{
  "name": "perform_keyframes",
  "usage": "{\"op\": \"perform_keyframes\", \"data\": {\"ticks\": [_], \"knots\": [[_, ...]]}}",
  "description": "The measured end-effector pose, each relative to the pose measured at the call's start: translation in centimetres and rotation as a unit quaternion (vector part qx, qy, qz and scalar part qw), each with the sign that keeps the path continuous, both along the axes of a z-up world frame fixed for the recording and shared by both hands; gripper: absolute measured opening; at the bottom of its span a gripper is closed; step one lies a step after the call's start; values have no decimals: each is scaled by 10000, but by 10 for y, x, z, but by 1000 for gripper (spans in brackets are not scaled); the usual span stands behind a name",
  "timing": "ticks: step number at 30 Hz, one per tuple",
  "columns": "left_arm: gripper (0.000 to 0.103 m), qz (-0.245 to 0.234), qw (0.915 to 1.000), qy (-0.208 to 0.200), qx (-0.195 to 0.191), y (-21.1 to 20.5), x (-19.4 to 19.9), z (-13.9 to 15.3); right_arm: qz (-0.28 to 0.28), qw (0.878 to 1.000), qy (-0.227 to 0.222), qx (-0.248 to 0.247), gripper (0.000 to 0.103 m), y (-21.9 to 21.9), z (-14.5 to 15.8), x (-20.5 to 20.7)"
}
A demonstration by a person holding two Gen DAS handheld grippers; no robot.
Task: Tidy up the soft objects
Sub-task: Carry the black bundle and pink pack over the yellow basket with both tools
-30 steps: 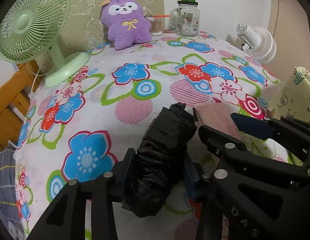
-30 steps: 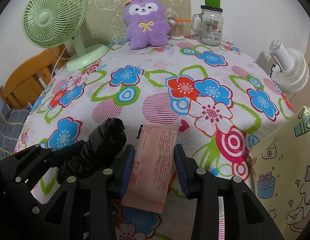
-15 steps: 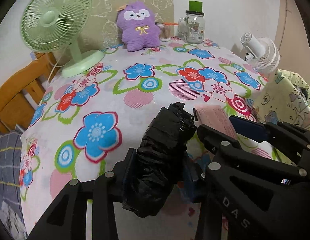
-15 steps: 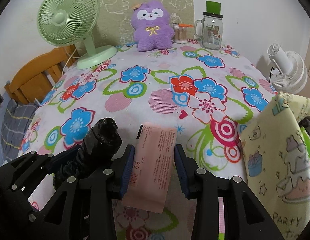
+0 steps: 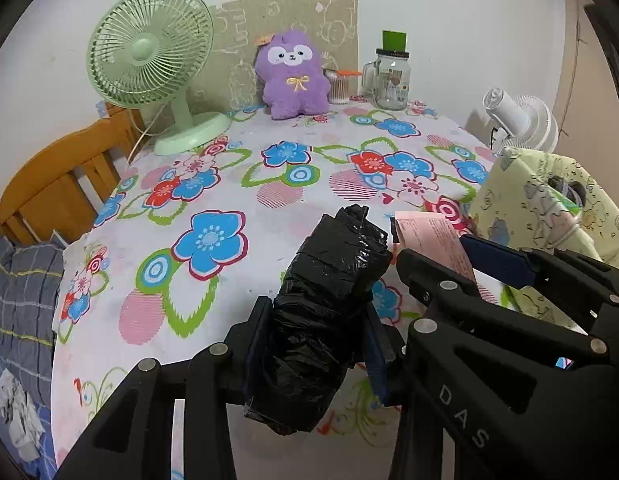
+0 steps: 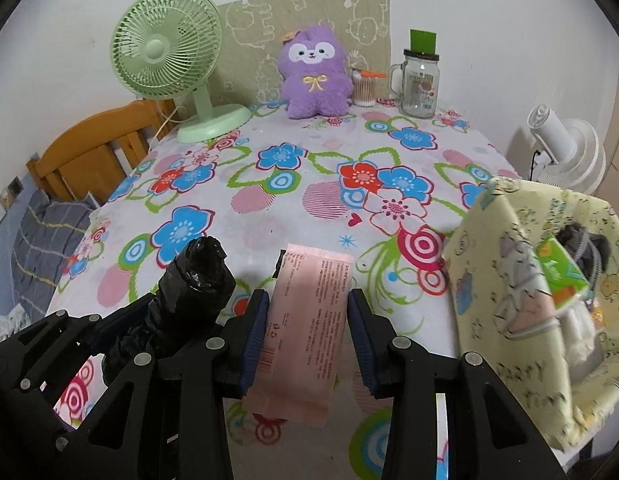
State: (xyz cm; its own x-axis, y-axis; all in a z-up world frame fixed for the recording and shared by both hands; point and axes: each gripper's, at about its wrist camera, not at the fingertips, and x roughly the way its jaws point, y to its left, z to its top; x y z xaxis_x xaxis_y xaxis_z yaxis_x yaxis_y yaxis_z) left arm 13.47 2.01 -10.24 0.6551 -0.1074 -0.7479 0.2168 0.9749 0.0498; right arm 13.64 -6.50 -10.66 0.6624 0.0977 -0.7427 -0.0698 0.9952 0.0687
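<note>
My left gripper (image 5: 315,344) is shut on a roll of black plastic bags (image 5: 325,312), held above the near edge of the flowered table (image 5: 229,184). Right beside it, my right gripper (image 6: 307,338) is shut on a flat pink packet (image 6: 305,328). In the right wrist view the black roll (image 6: 189,296) shows at lower left. A pale yellow fabric storage bag (image 6: 537,280) stands open at the right, with a green tissue pack (image 6: 561,272) and dark items inside. A purple plush toy (image 6: 314,74) sits at the table's far edge.
A green desk fan (image 6: 169,52) stands at the back left, a glass jar mug (image 6: 419,84) and a cotton-swab box (image 6: 364,90) at the back. A white fan (image 6: 565,148) is beyond the right edge. A wooden chair (image 6: 93,148) and grey bedding (image 6: 41,248) lie left.
Both grippers have pulled back and risen with their loads, so more of the table shows. The yellow bag has come further into view at the right.
</note>
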Motion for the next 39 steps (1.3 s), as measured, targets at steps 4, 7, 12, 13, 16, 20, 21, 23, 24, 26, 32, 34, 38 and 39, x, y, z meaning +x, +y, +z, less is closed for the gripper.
{"op": "perform_keyframes", "data": {"ticks": [4, 7, 12, 13, 16, 20, 21, 23, 24, 26, 32, 34, 38, 39], "knots": [[44, 14, 10000, -80, -53, -5, -14, 6, 54, 9999, -95, -77, 43, -4, 9, -15], [44, 20, 9998, -167, -61, -11, -24, 13, 65, 9998, -174, -114, 43, -9, 16, -24], [44, 28, 9994, -321, -107, -20, -38, 27, 75, 9994, -318, -134, 43, -16, 30, -36], [44, 25, 9993, -346, -114, -21, -41, 29, 81, 9992, -356, -136, 43, -18, 34, -39], [44, -18, 9992, -396, -96, -26, -46, 37, 81, 9990, -406, -149, 43, -22, 41, -45], [44, -69, 9989, -469, -66, -36, -54, 46, 57, 9987, -479, -147, 43, -30, 50, -52], [44, -77, 9988, -487, -65, -38, -56, 48, 54, 9986, -497, -144, 43, -32, 52, -54], [44, -103, 9985, -527, -72, -42, -58, 52, 40, 9984, -545, -148, 43, -37, 57, -58], [44, -117, 9984, -544, -74, -44, -60, 55, 33, 9983, -562, -148, 43, -39, 59, -59], [44, -144, 9982, -577, -74, -49, -61, 59, 15, 9981, -599, -144, 43, -45, 64, -62], [44, -279, 9974, -658, -87, -66, -64, 70, -70, 9974, -697, -139, 43, -61, 77, -66], [44, -322, 9971, -686, -88, -72, -65, 73, -102, 9972, -732, -138, 43, -69, 81, -67], [44, -401, 9964, -740, -101, -86, -64, 79, -148, 9966, -791, -145, 43, -82, 88, -66], [44, -416, 9962, -751, -106, -89, -64, 81, -155, 9965, -805, -148, 43, -85, 89, -66]]}}
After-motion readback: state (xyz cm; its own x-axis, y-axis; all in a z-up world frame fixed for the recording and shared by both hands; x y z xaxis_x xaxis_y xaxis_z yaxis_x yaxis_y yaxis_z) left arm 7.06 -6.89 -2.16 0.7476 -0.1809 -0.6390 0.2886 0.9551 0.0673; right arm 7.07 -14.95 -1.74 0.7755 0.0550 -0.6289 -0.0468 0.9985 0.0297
